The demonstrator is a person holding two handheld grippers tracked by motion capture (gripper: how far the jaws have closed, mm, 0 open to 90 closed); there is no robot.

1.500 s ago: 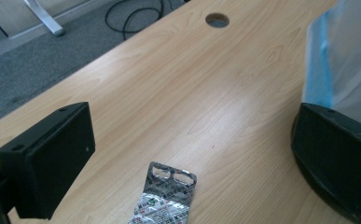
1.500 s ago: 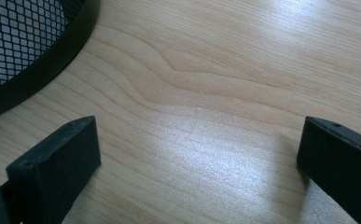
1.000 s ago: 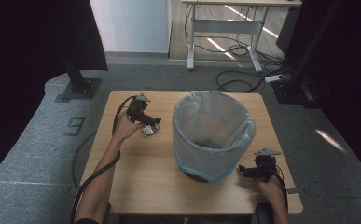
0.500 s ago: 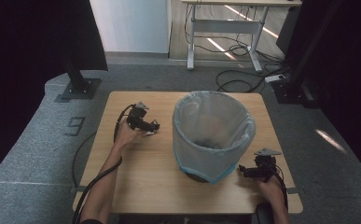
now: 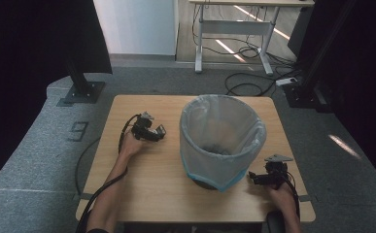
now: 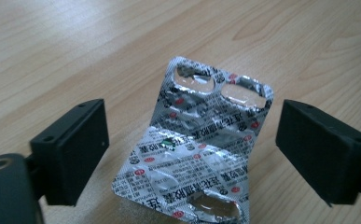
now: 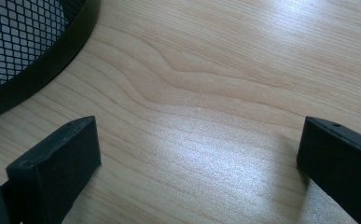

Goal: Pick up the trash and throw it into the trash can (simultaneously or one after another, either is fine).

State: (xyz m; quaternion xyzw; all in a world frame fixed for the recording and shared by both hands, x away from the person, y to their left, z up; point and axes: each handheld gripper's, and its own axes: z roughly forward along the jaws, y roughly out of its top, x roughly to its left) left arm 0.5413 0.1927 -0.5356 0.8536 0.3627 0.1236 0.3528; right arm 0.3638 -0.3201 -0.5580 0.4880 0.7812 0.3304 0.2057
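High view: left gripper (image 5: 159,133) low on the counter (image 5: 142,189), left of the lined mesh bin (image 5: 222,138); right gripper (image 5: 253,177) at its base.
Left gripper view: fingers (image 6: 73,149) just been closing, straddle foil blister pack (image 6: 197,154), not touching.
Right gripper view: fingers (image 7: 57,163) wide.

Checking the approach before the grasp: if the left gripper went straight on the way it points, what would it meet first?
Most likely the foil blister pack lying on the wooden table. It sits between the left gripper's jaws, which have just been closing but do not touch it yet.
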